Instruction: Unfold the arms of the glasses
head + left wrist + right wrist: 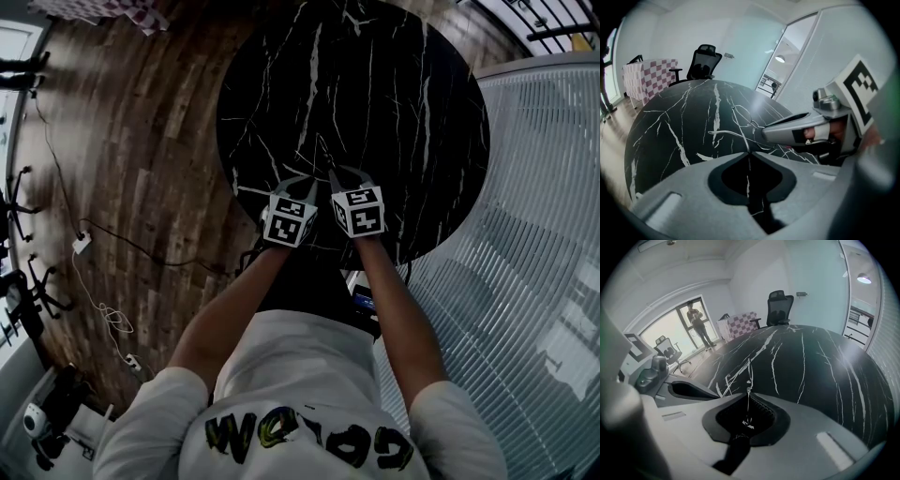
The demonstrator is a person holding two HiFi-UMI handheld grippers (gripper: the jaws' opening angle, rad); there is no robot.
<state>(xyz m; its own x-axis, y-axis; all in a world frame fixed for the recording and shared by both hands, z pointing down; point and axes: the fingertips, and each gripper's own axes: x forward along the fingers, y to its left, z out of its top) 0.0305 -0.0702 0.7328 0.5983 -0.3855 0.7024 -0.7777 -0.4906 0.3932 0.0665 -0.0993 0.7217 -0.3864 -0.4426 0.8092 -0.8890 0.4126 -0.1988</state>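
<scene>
Black marble with white veins makes up the round worktop, and both tools hang over its near edge, side by side and almost touching at the tips. The glasses are a thin wire pair, hard to pick out against the veining; they sit just ahead of the two tool tips, between them, held up off the stone.

In the left gripper view, the left tool has its jaws brought together, nipping a fine wire of the glasses right at the tips. From there the wire runs up and away from that tool towards a small loop. The right tool comes in from the left tool's right side, its tip just beside that loop. A fingertip shows further back on its grey body.

The right gripper view shows the right tool's jaws likewise closed on the glasses, with a thin strand rising straight up from the pinch point and a short length sitting in the hollow behind the tips. Which part of the frame each tool holds cannot be told.

Past the far rim of the worktop, well beyond both tools, stand a black office chair and a table with a checked cloth. A person stands by a window further off, to the right tool's left
</scene>
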